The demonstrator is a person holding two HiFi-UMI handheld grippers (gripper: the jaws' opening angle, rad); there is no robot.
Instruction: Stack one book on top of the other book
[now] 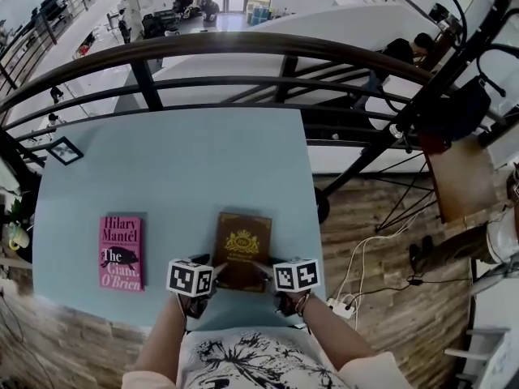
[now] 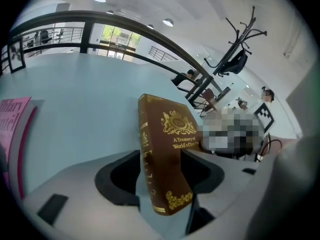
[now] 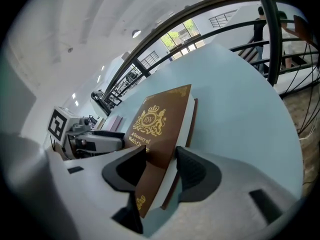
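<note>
A brown book with gold print (image 1: 242, 250) lies near the front edge of the pale blue table (image 1: 203, 160). To its left lies a pink paperback (image 1: 121, 252), apart from it and seen at the left edge as the pink paperback (image 2: 12, 134). My left gripper (image 1: 216, 267) is open around the near left corner of the brown book (image 2: 167, 149), spine toward the camera. My right gripper (image 1: 264, 270) is shut on the near right corner of the brown book (image 3: 160, 129), one pad on the cover and one under the back.
A small framed picture (image 1: 64, 150) stands at the table's far left corner. A dark curved railing (image 1: 243, 47) runs behind the table. A black stand with a bag (image 1: 454, 104) and a power strip (image 1: 340, 306) are on the wooden floor to the right.
</note>
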